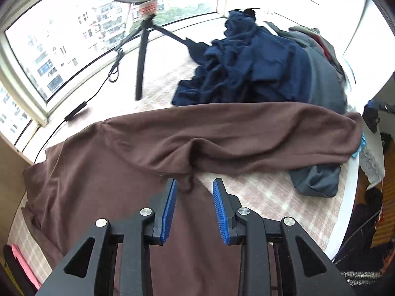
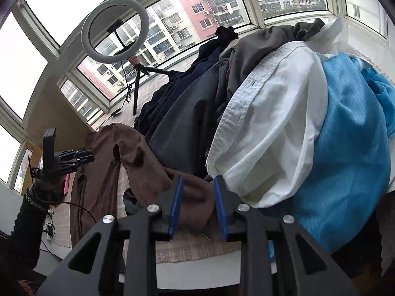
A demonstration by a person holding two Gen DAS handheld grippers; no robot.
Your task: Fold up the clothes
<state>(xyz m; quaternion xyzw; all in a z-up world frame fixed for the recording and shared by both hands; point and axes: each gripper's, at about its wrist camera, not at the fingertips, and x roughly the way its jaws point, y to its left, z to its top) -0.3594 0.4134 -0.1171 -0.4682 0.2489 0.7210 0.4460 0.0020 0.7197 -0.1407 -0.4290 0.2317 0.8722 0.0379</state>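
A brown garment (image 1: 103, 177) lies spread on the checked table, its upper part folded over into a long band (image 1: 234, 133). My left gripper (image 1: 195, 187) is open just in front of a bunched fold of the brown cloth, holding nothing. In the right wrist view the same brown garment (image 2: 138, 167) runs from the far left toward my right gripper (image 2: 197, 187), which is open with the brown cloth's end lying between its blue pads (image 2: 176, 204). The left gripper (image 2: 74, 159) shows at the far left there.
A pile of dark blue and grey clothes (image 1: 259, 66) sits behind the brown garment. A white shirt (image 2: 269, 123) and a bright blue garment (image 2: 350, 148) tower at the right. A ring light on a tripod (image 2: 114, 29) stands by the windows. A small grey cloth (image 1: 316, 180) lies right.
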